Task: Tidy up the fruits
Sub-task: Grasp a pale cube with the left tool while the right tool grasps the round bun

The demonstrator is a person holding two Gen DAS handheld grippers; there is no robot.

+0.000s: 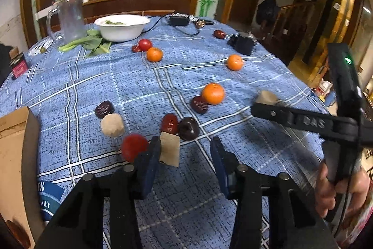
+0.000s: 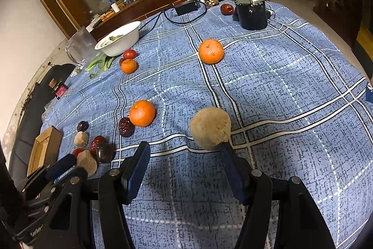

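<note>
Both the left tongs [image 1: 185,151] and right tongs [image 2: 184,155] stood released (holding nothing), so the round tan rough-skinned fruit [image 2: 210,127] touching the right tongs' right finger [image 2: 229,156] risked rolling away if nudged.

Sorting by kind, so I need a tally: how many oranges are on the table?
3. One beside a tomato near the white bowl, one toward the black pot on the right, one mid-table touching a dark date. None looks hidden.

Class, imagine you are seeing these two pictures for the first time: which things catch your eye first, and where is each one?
Three bright oranges dot the blue checked tablecloth. A tan fuzzy ball lies just ahead of the open right gripper. Far left, a white bowl sits beside leafy greens.
</note>
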